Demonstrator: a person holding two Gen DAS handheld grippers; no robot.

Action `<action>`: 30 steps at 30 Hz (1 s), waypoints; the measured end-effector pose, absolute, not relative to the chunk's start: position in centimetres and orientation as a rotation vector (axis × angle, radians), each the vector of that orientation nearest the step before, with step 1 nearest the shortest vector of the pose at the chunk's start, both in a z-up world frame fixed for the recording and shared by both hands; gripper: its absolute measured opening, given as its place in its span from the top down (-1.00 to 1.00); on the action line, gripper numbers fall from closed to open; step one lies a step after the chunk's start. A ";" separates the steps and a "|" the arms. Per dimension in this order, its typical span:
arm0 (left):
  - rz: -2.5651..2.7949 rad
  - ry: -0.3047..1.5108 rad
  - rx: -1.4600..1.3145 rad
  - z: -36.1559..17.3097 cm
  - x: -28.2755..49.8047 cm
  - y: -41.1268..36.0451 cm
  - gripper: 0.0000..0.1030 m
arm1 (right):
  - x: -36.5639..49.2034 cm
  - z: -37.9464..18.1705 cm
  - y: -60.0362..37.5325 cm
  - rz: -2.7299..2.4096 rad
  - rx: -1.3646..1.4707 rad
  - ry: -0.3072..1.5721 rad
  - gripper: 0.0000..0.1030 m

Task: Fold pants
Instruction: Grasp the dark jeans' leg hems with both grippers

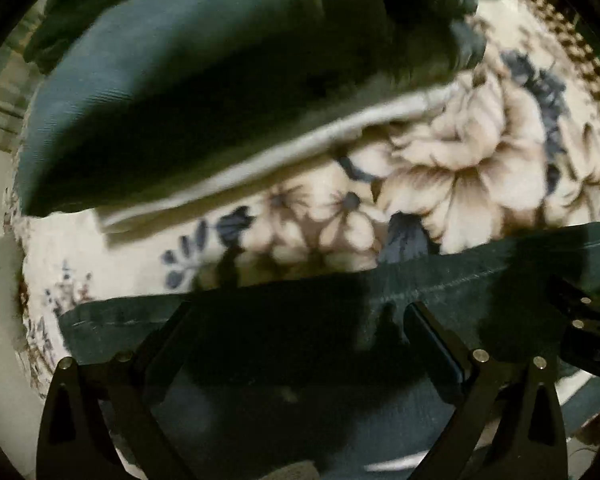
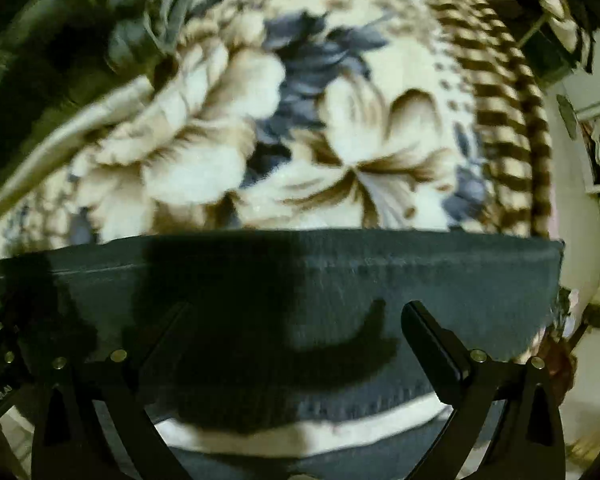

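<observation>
Floral blanket (image 2: 228, 128), pants (image 2: 340, 276) beneath open right gripper (image 2: 300, 320)

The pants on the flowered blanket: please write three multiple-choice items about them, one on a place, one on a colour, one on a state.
1. Where does the near part of the pants lie?
A. on the flowered blanket
B. on a wooden floor
C. in a basket

2. What colour are the pants?
A. red
B. dark blue
C. white

3. How do the fingers of the right claw stand?
A. spread apart over the cloth
C. closed on a flower
B. pressed shut on a hem

Answers:
1 A: the blanket's flowers show just beyond the cloth's far edge in both views.
2 B: the fabric looks like dark blue denim in both views.
3 A: a wide gap shows between the two fingers, with the cloth seen through it; the left claw looks the same.
</observation>
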State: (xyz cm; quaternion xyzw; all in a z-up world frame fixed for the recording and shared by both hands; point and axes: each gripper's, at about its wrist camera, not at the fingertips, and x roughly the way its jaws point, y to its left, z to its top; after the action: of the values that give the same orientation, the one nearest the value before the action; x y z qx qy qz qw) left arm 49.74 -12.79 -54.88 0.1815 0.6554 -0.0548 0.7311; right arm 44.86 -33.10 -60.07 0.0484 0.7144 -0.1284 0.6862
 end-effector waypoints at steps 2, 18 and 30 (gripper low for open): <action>-0.146 1.446 0.428 -56.3 50.0 -13.2 -0.99 | 45.7 -61.8 -33.3 -0.268 0.079 1.629 -1.00; -0.380 1.505 0.378 -57.0 54.4 -10.2 -0.68 | 51.3 -67.0 -28.4 0.147 -0.391 1.746 -0.78; -0.545 1.405 0.334 -51.5 55.5 -8.0 0.94 | 51.2 -64.0 -27.4 0.108 -0.196 1.678 0.79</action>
State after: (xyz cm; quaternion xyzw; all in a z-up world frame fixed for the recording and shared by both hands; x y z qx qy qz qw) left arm 55.55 -8.03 -51.47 0.1510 0.6348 -0.2462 0.7167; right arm 51.23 -27.40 -64.02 -0.0865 0.7424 0.0478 0.6626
